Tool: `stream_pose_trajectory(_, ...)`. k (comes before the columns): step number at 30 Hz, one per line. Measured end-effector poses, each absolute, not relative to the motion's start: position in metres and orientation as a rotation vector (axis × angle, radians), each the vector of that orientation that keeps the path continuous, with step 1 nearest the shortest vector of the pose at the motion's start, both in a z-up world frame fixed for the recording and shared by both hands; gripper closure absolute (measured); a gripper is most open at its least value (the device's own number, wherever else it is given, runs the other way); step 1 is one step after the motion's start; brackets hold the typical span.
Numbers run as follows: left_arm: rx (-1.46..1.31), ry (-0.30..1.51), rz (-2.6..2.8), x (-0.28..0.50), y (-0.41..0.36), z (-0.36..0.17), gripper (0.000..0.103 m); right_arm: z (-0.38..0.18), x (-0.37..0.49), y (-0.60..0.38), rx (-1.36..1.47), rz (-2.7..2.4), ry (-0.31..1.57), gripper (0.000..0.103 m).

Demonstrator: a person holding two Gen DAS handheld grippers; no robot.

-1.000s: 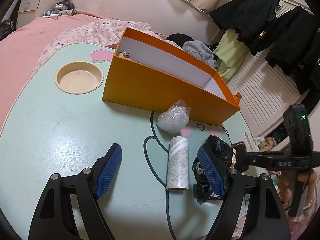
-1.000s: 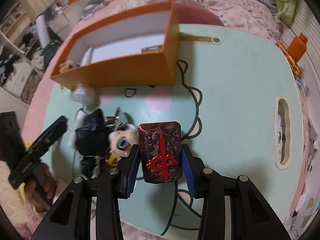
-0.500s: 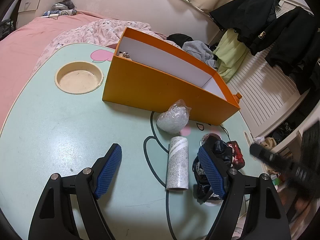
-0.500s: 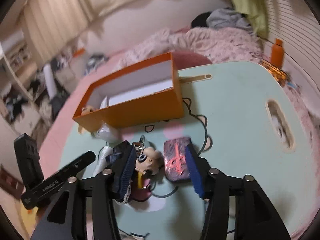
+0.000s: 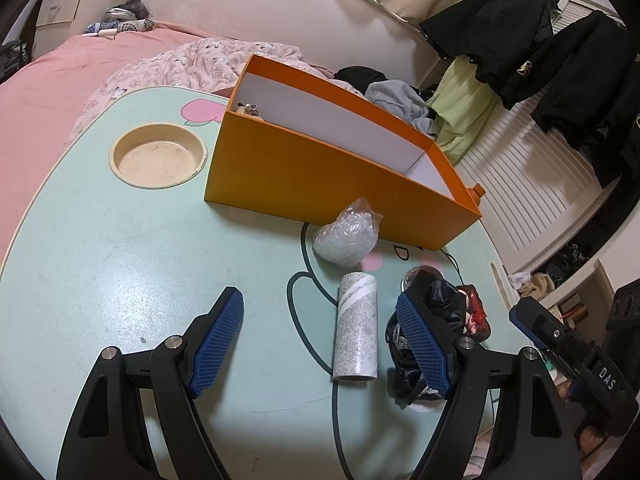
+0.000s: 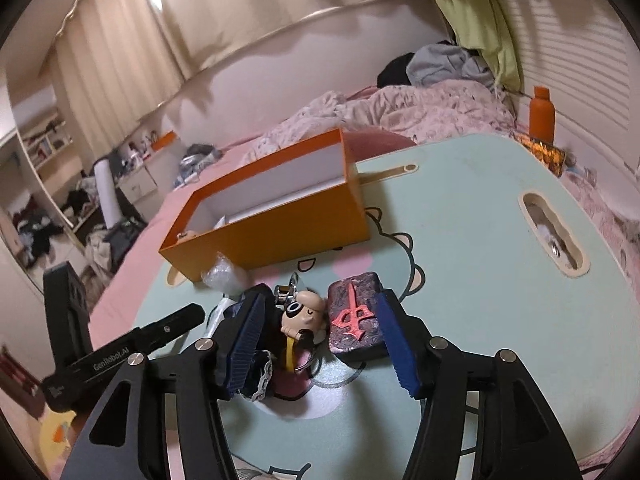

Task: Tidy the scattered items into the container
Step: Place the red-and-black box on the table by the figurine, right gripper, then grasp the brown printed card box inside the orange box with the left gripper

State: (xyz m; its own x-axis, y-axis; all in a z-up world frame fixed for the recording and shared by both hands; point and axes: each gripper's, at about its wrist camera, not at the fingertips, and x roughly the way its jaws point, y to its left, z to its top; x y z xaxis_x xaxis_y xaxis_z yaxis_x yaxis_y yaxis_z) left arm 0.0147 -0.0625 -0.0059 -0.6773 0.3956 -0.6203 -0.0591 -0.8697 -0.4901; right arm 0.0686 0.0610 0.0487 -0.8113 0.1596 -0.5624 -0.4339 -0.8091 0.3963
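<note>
Two claws hover low over the mint-green bench, both with jaws spread apart and gripping nothing. Between the right claw pads lie a cartoon-face keychain and a dark red block marked with a pink character, the block just beside the right pad; the claw points toward the far bed. Leftward, the left claw sits level, its gap framing a speckled grey cylinder lying on its side. A black crumpled bundle rests by its right pad. Farther off, a clear plastic bag touches the orange box, which stands open-topped on the bench.
</note>
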Motion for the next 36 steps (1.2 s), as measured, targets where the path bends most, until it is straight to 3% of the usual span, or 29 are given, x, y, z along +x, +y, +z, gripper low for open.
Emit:
stream_pose_trajectory(4, -1.163, -0.614, 2.605, 0.009, -0.063, 0.001, 0.024, 0.049, 0.071, 0.062, -0.738, 2.611, 0.765, 0.044)
stream_pose_trajectory(8, -1.047, -0.503, 2.631, 0.004, -0.057, 0.054, 0.024, 0.048, 0.075, 0.063, -0.73, 2.62, 0.777, 0.042)
stream_pose_trajectory(11, -1.169, -0.269, 2.582, -0.032, -0.03, 0.094, 0.024, 0.047, 0.075, 0.064, -0.737, 2.621, 0.794, 0.04)
stream_pose_trajectory(14, -1.308, -0.303, 2.423, -0.078, -0.011, 0.105, 0.024, 0.047, 0.077, 0.065, -0.736, 2.623, 0.81, 0.039)
stream_pose_trajectory(21, -1.765, -0.349, 2.125, -0.163, 0.043, 0.051, 0.024, 0.048, 0.078, 0.066, -0.73, 2.625, 0.82, 0.037)
stream_pose_trajectory(30, -1.862, -0.319, 2.167, -0.189, 0.068, 0.03, 0.024, 0.046, 0.078, 0.068, -0.723, 2.619, 0.872, 0.035)
stream_pose_trajectory(36, -1.883, -0.148, 2.229, -0.189, 0.08, 0.022, 0.024, 0.045, 0.079, 0.069, -0.727, 2.616, 0.894, 0.034)
